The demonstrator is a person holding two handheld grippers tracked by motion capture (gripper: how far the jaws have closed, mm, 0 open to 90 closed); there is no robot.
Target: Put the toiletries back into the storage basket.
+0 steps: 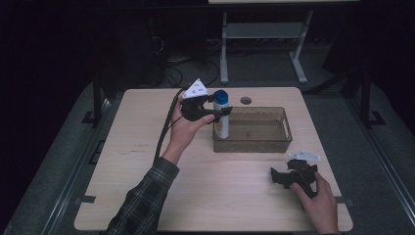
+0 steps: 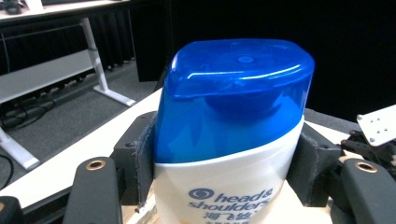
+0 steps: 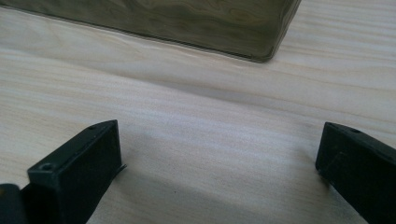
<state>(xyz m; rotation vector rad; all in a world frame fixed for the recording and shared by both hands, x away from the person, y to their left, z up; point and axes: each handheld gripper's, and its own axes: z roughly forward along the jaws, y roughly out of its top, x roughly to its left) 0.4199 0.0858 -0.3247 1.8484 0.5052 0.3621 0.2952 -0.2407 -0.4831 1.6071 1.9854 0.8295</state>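
Two jaws of my left gripper (image 1: 221, 113) are clamping the shampoo bottle (image 1: 221, 117) upright, clearing the bin (image 1: 286, 128) wall; right gripper (image 1: 280, 177) is resting agape.

High view: fixed above the near edge, facing forward and down over the whole table (image 1: 147, 196). Left gripper view: very close behind the bottle (image 2: 229, 135), facing level toward the far floor. Right gripper view: low over the tabletop, facing the bin (image 3: 187, 23); bin shared with high view.
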